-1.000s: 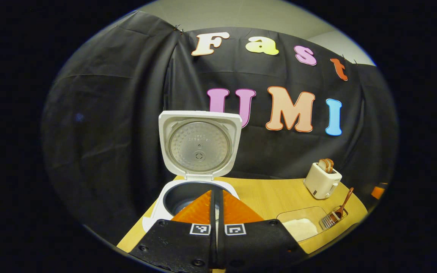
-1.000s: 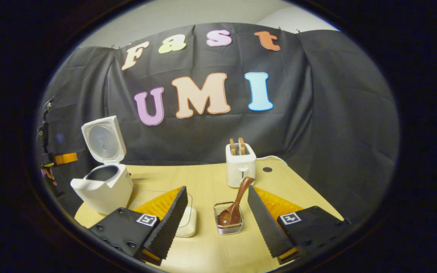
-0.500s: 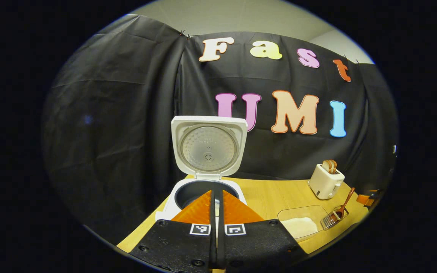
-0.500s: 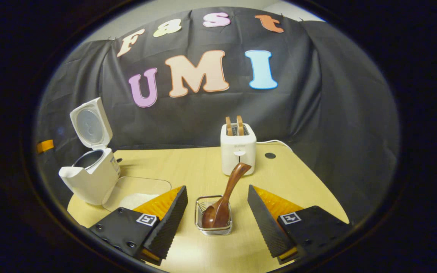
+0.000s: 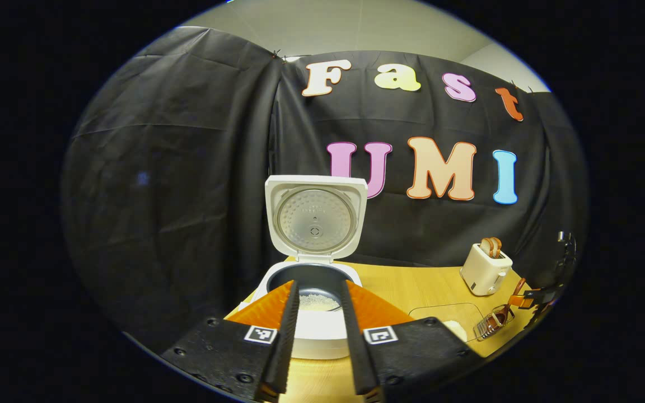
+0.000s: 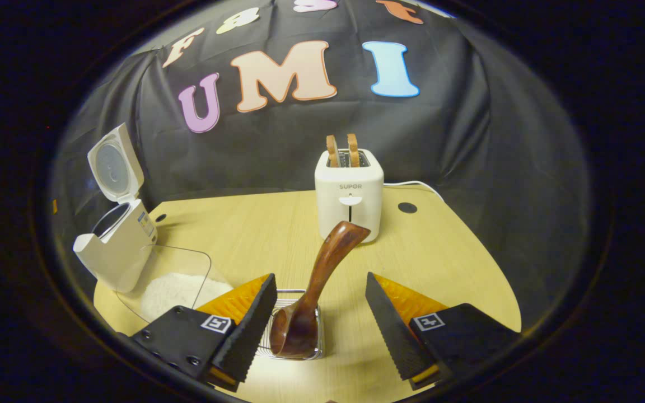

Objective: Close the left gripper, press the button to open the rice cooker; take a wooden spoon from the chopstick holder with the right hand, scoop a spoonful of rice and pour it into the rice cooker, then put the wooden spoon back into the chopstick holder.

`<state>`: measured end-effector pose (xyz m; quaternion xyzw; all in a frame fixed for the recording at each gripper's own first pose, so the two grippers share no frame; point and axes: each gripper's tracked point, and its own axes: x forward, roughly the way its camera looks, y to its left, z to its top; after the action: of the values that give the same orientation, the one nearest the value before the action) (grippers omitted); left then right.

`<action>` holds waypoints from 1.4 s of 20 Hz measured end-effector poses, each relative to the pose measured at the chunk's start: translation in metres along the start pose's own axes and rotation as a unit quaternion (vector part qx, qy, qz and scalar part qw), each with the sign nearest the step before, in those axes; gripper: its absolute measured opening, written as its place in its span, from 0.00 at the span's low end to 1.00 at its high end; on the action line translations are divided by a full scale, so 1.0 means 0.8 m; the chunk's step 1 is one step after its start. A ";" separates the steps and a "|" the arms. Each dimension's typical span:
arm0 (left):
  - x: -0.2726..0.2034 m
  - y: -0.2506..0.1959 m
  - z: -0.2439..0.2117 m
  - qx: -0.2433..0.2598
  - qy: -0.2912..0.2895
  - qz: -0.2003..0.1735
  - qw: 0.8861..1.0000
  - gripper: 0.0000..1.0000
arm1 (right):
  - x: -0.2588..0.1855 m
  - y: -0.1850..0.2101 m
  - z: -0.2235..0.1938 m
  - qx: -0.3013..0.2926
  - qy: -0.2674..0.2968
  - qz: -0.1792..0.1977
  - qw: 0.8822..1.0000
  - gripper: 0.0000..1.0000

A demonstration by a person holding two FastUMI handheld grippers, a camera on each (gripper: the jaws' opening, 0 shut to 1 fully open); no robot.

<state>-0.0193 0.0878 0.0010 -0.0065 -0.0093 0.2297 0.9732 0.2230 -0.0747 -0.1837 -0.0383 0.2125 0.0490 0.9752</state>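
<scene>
Since a second ago the left gripper [image 5: 318,336] has parted its fingers from pressed together to a narrow gap, and the right gripper [image 6: 320,322] has come down closer over the chopstick holder [image 6: 294,324].

Neither gripper holds anything. Between the left fingers sits the rice cooker [image 5: 314,313], lid [image 5: 316,217] upright, some rice in its dark pot.

Spread wide, the right fingers flank the wooden spoon [image 6: 314,294], which leans bowl-down in the holder, handle tilted toward the toaster [image 6: 349,193]; the fingers do not touch it.

Left of the holder, a clear tray of rice [image 6: 174,282] lies beside the cooker on the pale wooden table [image 6: 440,263]. Black cloth backs the booth.
</scene>
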 end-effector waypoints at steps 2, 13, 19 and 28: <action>-0.008 -0.008 -0.001 -0.006 -0.001 0.000 1.000 0.59 | 0.013 -0.001 -0.002 0.008 0.007 0.007 1.000 1.00; -0.029 -0.026 -0.013 0.000 0.011 0.028 1.000 0.95 | 0.045 0.006 -0.001 0.045 0.037 0.034 0.998 0.57; -0.041 -0.040 -0.014 0.008 0.012 0.032 0.999 0.95 | 0.045 0.017 -0.007 0.041 0.052 0.055 0.996 0.29; -0.059 -0.070 -0.030 -0.039 0.023 0.015 0.999 0.95 | 0.037 0.034 0.000 0.045 0.046 0.058 0.996 0.14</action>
<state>-0.0356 0.0165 -0.0224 -0.0500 0.0041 0.2430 0.9687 0.2468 -0.0455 -0.1978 0.0161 0.2606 0.0938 0.9607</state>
